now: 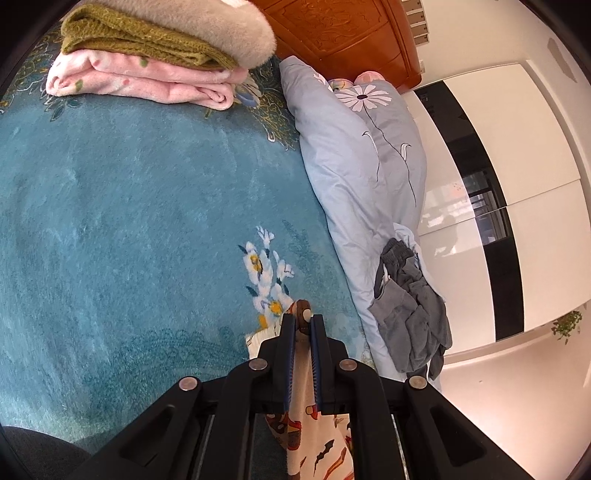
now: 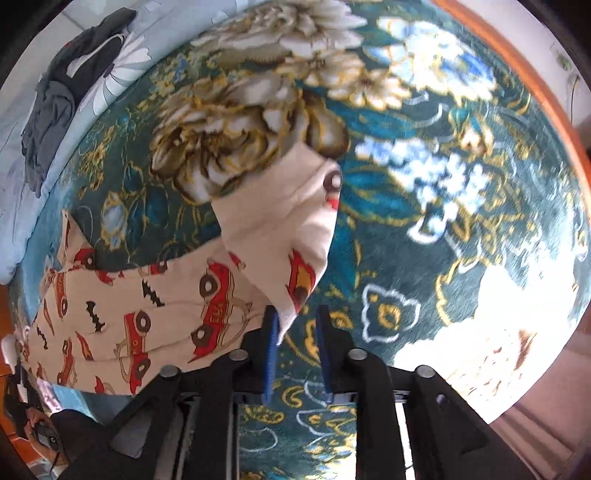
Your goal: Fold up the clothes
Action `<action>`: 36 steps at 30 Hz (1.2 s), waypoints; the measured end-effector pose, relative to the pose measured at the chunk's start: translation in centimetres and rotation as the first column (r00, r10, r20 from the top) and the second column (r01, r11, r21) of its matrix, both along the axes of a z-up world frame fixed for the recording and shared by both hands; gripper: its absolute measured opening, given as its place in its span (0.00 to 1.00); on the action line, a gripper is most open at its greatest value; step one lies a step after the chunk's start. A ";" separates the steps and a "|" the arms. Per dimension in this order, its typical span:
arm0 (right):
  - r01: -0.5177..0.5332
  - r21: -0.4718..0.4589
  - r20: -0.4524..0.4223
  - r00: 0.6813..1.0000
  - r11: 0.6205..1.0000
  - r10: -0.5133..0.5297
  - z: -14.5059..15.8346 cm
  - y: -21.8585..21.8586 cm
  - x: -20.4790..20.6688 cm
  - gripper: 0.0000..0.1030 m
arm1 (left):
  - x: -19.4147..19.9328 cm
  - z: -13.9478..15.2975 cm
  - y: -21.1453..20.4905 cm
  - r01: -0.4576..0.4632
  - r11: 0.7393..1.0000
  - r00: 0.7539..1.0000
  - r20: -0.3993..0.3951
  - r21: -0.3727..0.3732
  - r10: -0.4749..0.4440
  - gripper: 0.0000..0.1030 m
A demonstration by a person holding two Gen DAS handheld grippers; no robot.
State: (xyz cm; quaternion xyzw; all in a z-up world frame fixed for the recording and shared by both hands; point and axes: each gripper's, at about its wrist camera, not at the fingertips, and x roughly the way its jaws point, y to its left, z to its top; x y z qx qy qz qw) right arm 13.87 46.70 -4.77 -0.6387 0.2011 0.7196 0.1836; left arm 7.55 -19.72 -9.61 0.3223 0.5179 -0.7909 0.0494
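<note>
A cream garment printed with red cars [image 2: 147, 306] is stretched in the air above the teal floral bed cover [image 2: 406, 221]. My left gripper [image 1: 303, 325] is shut on one edge of the garment [image 1: 314, 443], which hangs down under its fingers. My right gripper [image 2: 297, 325] is open; a folded flap of the garment [image 2: 288, 229] with a snap button lies just beyond and left of its left finger, not pinched. The garment's far left end runs to the other gripper at the frame edge.
A stack of folded clothes [image 1: 147, 74], pink, olive and beige, lies at the far end of the bed. A light-blue flowered quilt [image 1: 362, 166] runs along the bed's side with crumpled grey trousers [image 1: 410, 314] on it. A wooden headboard [image 1: 351, 33] and white wardrobe [image 1: 517, 184] stand beyond.
</note>
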 end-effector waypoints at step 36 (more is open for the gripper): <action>0.099 0.145 -0.525 0.851 0.984 -0.008 8.1 2.1 -17.1 0.02 | -0.9 -1.4 1.1 0.018 0.996 0.994 0.111 -0.085 -0.009 0.09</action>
